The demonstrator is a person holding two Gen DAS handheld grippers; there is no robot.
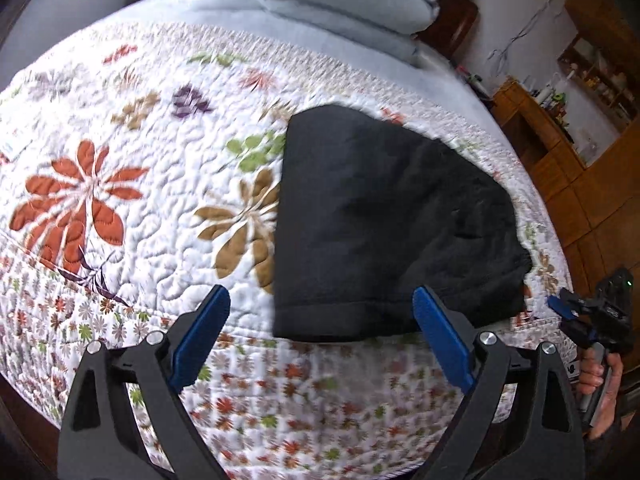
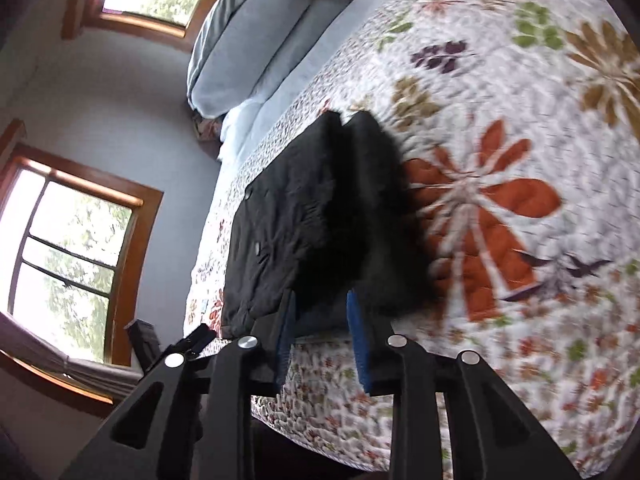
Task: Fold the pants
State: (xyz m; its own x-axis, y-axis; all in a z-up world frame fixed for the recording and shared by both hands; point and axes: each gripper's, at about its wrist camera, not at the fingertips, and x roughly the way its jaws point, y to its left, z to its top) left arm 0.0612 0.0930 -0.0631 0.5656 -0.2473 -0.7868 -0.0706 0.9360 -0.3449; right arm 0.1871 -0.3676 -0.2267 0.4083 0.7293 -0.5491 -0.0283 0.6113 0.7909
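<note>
Black pants (image 1: 380,220) lie folded into a compact stack on the floral quilt (image 1: 120,140), close to the bed's near edge. My left gripper (image 1: 320,294) hovers over that edge with its blue pads spread wide and nothing between them; its right finger overlaps the pants' lower corner. In the right wrist view the pants (image 2: 320,208) sit just ahead of my right gripper (image 2: 320,304). Its jaws stand a little apart, with the pants' near edge in the gap and no pad pressing on it. The right gripper (image 1: 560,304) also shows at the far right, held by a hand (image 1: 600,368).
Grey-blue pillows (image 1: 340,0) are stacked at the head of the bed. Wooden cabinets and shelves (image 1: 560,140) stand beyond the bed's far side. Two wood-framed windows (image 2: 68,248) are in the wall past the bed. The quilt's edge (image 2: 320,380) drops off just below the grippers.
</note>
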